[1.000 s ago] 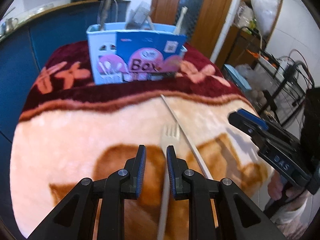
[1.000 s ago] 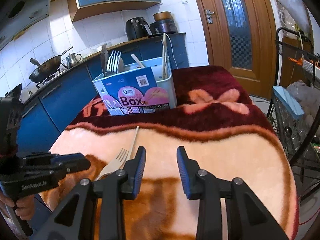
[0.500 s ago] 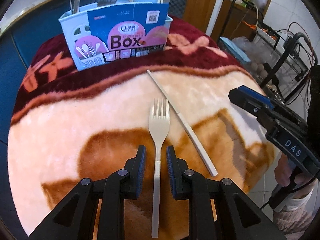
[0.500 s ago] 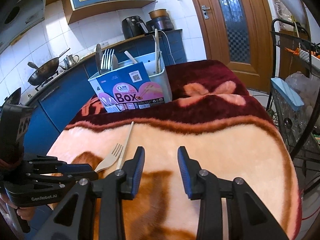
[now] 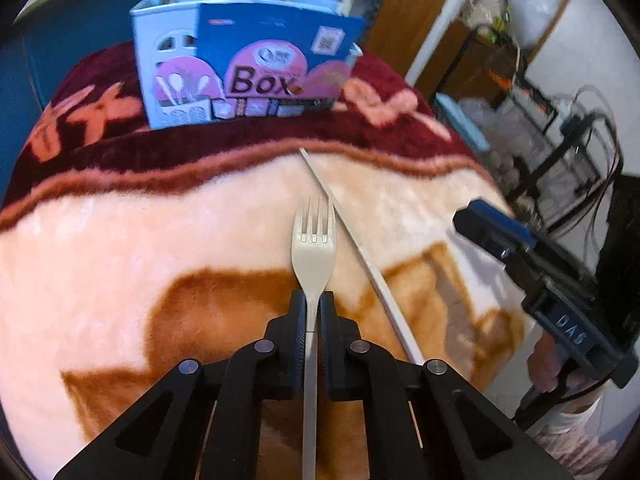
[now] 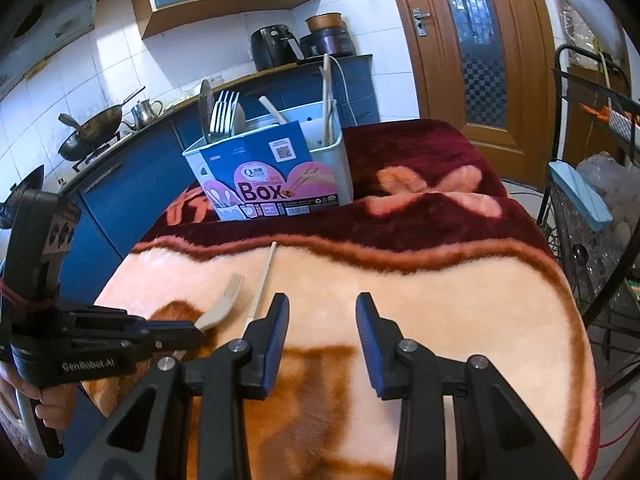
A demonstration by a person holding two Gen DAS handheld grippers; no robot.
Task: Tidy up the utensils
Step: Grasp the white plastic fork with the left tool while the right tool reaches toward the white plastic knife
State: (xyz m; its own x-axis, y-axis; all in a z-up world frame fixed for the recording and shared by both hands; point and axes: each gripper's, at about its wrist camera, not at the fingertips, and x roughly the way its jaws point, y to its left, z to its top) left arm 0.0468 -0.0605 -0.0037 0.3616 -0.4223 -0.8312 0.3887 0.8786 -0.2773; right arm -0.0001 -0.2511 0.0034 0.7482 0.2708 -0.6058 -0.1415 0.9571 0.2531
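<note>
A pale plastic fork (image 5: 314, 248) lies on the plush blanket, tines toward the utensil box (image 5: 248, 64). My left gripper (image 5: 313, 300) is closing on the fork's neck, and both pads press against the thin handle. The right wrist view shows that same gripper (image 6: 192, 330) at the lower left with the fork (image 6: 222, 304) sticking out of it. A long white chopstick (image 5: 360, 244) lies slanted just right of the fork. My right gripper (image 6: 322, 308) hovers open over the blanket with nothing between its fingers. The box (image 6: 272, 176) holds several forks and chopsticks.
The blanket-covered table (image 6: 460, 320) drops off at the right, where a black wire rack (image 6: 592, 208) with a blue-lidded container stands. Behind the box are a blue kitchen counter with a wok (image 6: 92, 128) and a wooden door (image 6: 472, 40).
My left gripper's jaws have shut onto the fork's handle, which lay loose between them half a second ago. The right gripper has not moved.
</note>
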